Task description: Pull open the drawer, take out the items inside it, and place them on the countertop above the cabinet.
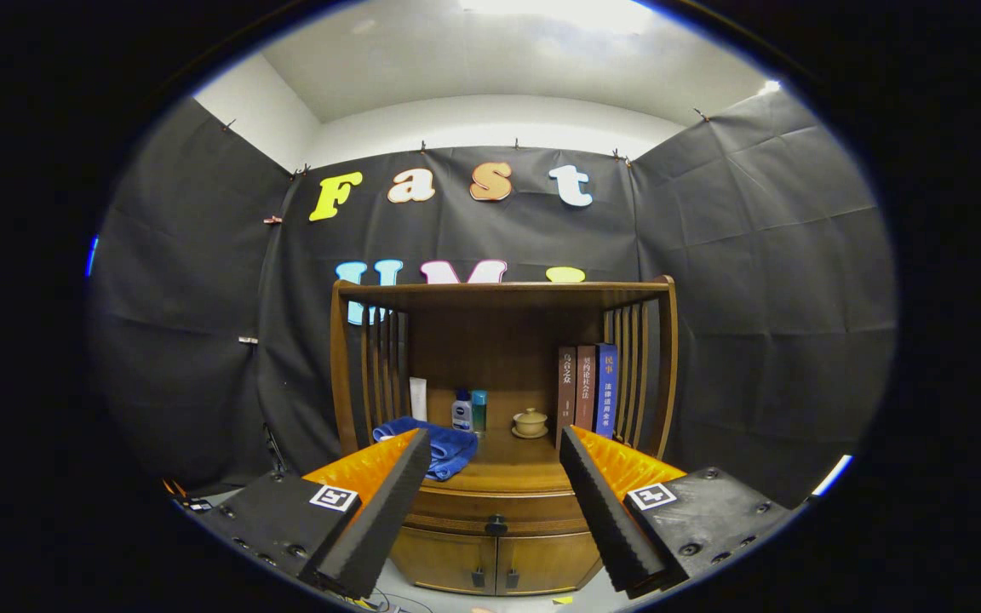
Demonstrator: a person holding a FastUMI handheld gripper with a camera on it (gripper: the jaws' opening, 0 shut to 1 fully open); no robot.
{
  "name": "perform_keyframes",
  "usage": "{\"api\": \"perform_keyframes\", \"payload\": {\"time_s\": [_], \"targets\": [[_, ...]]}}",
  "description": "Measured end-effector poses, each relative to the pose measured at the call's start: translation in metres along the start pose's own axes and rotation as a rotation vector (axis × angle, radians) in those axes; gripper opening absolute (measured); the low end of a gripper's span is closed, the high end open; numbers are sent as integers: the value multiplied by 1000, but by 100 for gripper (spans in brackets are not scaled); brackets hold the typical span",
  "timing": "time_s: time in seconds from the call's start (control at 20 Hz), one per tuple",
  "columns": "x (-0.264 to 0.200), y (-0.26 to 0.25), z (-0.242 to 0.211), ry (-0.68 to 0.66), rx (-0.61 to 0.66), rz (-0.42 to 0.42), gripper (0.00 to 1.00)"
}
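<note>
— Wooden cabinet dead ahead, you see it?

— I do. My claw is spread wide with nothing in it, both fingers apart and touching nothing. The drawer sits between the fingertips and beyond them, at about 6 o'clock from the middle of the shelf, and it looks shut.

— Which way does it run?

— Its long axis runs 9 to 3, straight across my line of approach. Its small dark knob sits at the centre of the front, so I judge I need to drop lower and close in on that knob, then pull straight back toward me.

— Anything in the way?

— Nothing between me and the drawer front. Just above it is the surface where the items should end up, and it is partly taken: a blue cloth at 9 o'clock, two bottles behind it, a small lidded cup near the middle, books upright at 3 o'clock. Two little doors lie below the drawer. What is inside the drawer, I cannot tell.
</note>
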State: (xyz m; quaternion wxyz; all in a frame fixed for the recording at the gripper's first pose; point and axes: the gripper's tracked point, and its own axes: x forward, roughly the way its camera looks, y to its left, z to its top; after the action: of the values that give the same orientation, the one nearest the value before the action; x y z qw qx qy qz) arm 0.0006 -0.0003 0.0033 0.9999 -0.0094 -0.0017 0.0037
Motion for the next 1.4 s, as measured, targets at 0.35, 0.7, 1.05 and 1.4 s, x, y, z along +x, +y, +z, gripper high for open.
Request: {"api": "perform_keyframes", "payload": {"time_s": [0.35,0.7,1.05,1.4], "targets": [[-1,2,0,1,-1,2,99],[1,2,-6,13,4,4,99],[12,2,-31,57,11,6,99],[41,1,-97,147,25,-2,99]]}}
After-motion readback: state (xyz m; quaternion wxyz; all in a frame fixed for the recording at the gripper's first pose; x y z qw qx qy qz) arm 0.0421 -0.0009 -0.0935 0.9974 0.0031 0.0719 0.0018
